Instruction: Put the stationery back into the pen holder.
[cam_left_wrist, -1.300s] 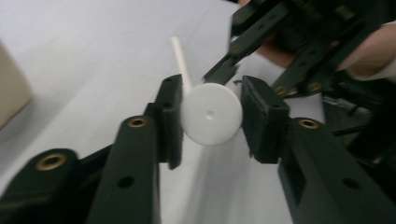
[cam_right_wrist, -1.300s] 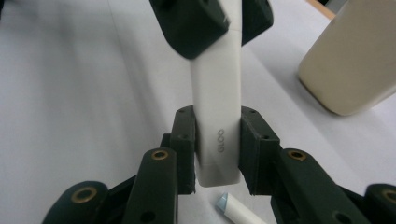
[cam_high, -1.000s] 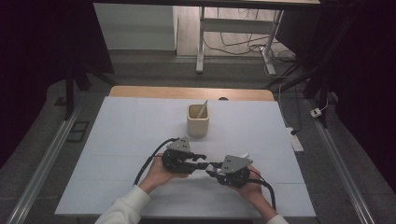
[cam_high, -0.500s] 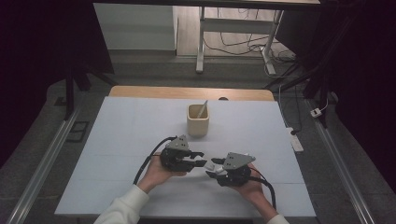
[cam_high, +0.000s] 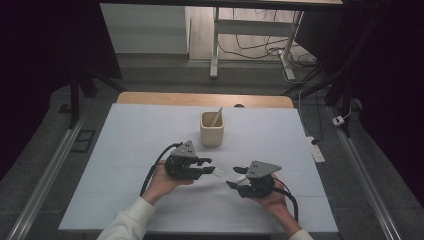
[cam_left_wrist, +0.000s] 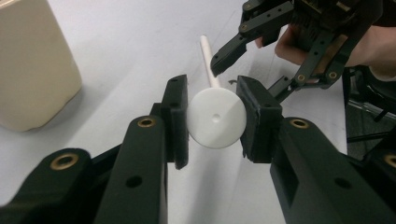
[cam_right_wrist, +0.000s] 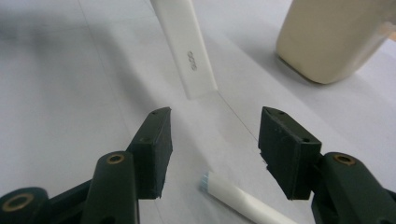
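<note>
Near table front | left tool level, clamping white spoon | right tool just opened, empty.

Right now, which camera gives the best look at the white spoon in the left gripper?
The left gripper view: the spoon's round bowl sits clamped between the jaws. The right gripper view shows its flat handle end. The high view shows a small white strip.
</note>
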